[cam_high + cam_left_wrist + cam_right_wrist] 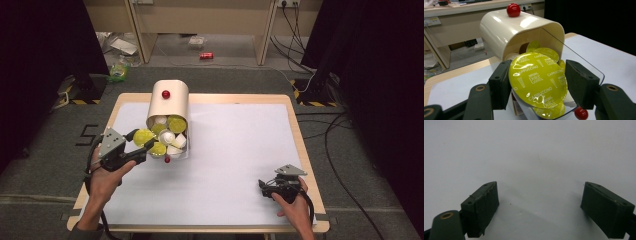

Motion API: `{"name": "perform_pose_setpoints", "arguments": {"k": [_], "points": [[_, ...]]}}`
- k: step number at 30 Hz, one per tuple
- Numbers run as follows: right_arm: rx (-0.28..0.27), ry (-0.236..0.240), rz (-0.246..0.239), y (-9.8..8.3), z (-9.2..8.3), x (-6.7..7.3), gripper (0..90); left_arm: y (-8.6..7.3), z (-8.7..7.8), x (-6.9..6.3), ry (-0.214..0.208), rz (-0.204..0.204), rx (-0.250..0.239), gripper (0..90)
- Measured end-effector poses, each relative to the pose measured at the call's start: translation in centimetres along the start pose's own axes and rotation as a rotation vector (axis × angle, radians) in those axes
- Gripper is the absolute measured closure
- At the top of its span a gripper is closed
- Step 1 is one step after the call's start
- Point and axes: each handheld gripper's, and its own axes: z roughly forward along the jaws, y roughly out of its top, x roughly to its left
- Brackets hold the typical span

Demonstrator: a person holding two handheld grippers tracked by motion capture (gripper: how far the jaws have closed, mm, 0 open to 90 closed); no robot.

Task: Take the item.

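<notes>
Jaws of the left gripper point(141, 146) clamp a yellow capsule point(143, 136) just outside the mouth of the tipped cream dispenser point(169, 102), the forearm reaching in from below; the right gripper point(267, 186) rests well apart on the white sheet point(240, 150). Closer, the capsule point(538, 79) sits squarely between both pads point(500, 83), so drawing it straight out, level, should avoid dragging the other capsules point(547, 53). Right pads point(482, 206) stand wide over bare sheet.

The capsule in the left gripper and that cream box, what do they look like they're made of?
Capsule: lid looks like glossy yellow foil, printed, with crinkled glints; the body is hidden. Box: probably shiny moulded plastic with smooth highlights; its door looks like clear plastic.
</notes>
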Motion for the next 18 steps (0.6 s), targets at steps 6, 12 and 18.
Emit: {"name": "perform_pose_setpoints", "arguments": {"k": [6, 12, 18], "points": [[0.000, -0.001, 0.000, 0.0, 0.0, 0.0, 14.8, -0.7, -0.8, 1.2, 0.029, -0.020, -0.005, 40.1], [0.000, 0.000, 0.000, 0.0, 0.0, 0.0, 14.8, -1.3, -0.9, 1.5, 0.045, -0.025, -0.009, 40.1], [0.000, -0.001, 0.000, 0.0, 0.0, 0.0, 14.8, -2.1, -1.2, 2.0, 0.062, -0.044, -0.017, 40.1]]}}
